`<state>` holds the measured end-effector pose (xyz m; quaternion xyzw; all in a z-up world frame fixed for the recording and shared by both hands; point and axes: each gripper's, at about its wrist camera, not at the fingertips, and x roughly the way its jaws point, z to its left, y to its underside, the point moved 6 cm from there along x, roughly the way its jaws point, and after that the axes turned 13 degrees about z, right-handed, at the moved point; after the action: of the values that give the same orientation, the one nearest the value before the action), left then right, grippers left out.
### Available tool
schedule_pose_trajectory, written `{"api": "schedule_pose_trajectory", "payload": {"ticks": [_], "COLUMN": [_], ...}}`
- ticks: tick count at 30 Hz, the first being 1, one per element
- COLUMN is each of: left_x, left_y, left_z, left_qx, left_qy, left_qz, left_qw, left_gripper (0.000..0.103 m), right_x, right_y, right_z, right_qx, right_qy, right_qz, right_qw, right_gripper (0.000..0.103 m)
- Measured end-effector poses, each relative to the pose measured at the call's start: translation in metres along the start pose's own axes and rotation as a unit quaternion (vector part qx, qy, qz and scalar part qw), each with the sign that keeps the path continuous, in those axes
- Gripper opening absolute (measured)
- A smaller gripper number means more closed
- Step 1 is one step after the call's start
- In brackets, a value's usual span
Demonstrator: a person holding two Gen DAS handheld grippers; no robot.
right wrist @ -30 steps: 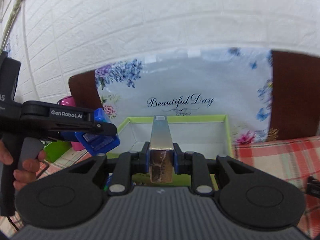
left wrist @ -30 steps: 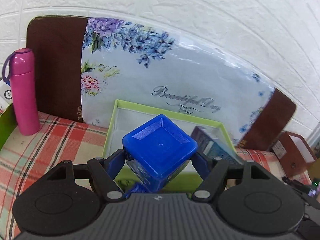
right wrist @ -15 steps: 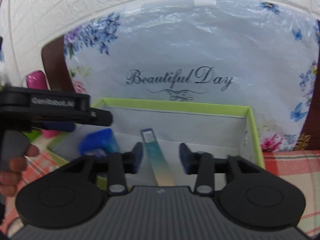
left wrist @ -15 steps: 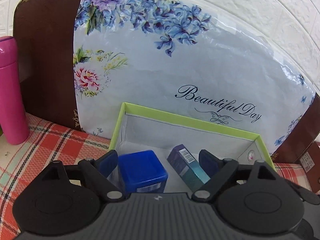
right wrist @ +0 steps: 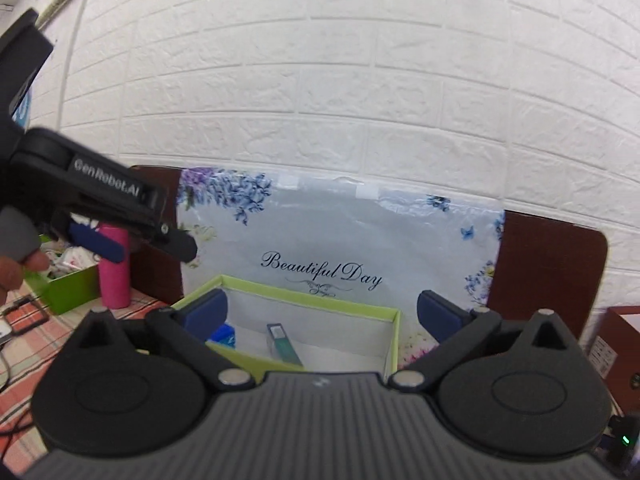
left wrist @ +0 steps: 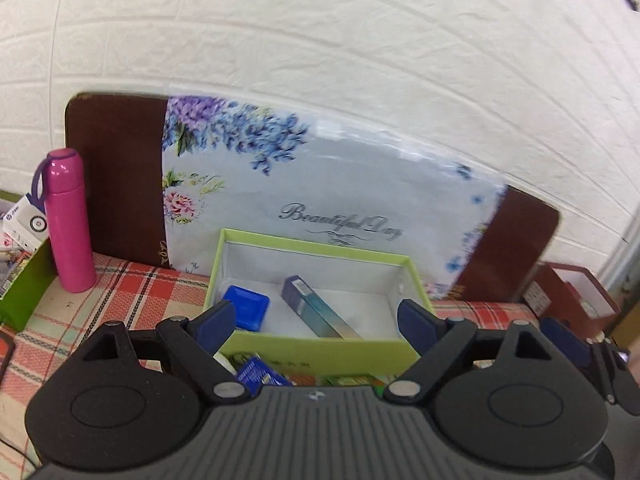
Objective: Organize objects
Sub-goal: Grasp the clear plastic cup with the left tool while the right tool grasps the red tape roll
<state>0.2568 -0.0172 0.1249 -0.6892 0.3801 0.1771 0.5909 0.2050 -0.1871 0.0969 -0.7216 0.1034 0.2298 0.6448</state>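
A lime green open box [left wrist: 320,350] with a white inside stands on the plaid cloth against a floral board. A blue cube box [left wrist: 246,310] lies at its left end and a long teal-blue carton [left wrist: 320,312] lies slanted in its middle. Both also show in the right wrist view: the cube [right wrist: 222,336] and the carton [right wrist: 284,344] inside the green box [right wrist: 394,336]. My left gripper [left wrist: 316,318] is open and empty, above the box's near wall. My right gripper [right wrist: 322,310] is open and empty, above and in front of the box.
A pink flask [left wrist: 70,220] stands left of the box, beside a green bin [left wrist: 20,292] of small items. The floral "Beautiful Day" board [left wrist: 340,200] leans on the white brick wall. A dark red box [left wrist: 576,300] sits at the right. Small packets [left wrist: 260,374] lie before the green box.
Both grippers let go of their loads and drew back and up from the green box. The blue cube and the long carton now lie inside it. Both jaws have opened wide.
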Motion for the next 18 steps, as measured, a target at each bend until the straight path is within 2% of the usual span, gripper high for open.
{"api": "schedule_pose_trajectory", "payload": {"ticks": [4, 10, 14, 18], "left_x": [-0.029, -0.054, -0.061, -0.065], "left_y": [0.037, 0.081, 0.106, 0.134], "left_z": [-0.013, -0.003, 0.012, 0.025], "left_qx": [0.033, 0.005, -0.019, -0.008], "left_qy": [0.012, 0.057, 0.048, 0.011], "left_qz": [-0.007, -0.008, -0.001, 0.003], "left_qw": [0.9994, 0.9983, 0.9987, 0.9999], "left_gripper": [0.091, 0.091, 0.091, 0.091], "right_x": [-0.039, -0.067, -0.071, -0.064], "right_y": [0.026, 0.075, 0.108, 0.133], "right_z": [0.007, 0.021, 0.043, 0.065], "right_qx": [0.004, 0.02, 0.017, 0.011], "right_qy": [-0.003, -0.007, -0.03, -0.045], "right_qz": [-0.004, 0.023, 0.047, 0.077], "right_qw": [1.0, 1.0, 0.998, 0.996], "right_gripper": [0.103, 0.103, 0.103, 0.103]}}
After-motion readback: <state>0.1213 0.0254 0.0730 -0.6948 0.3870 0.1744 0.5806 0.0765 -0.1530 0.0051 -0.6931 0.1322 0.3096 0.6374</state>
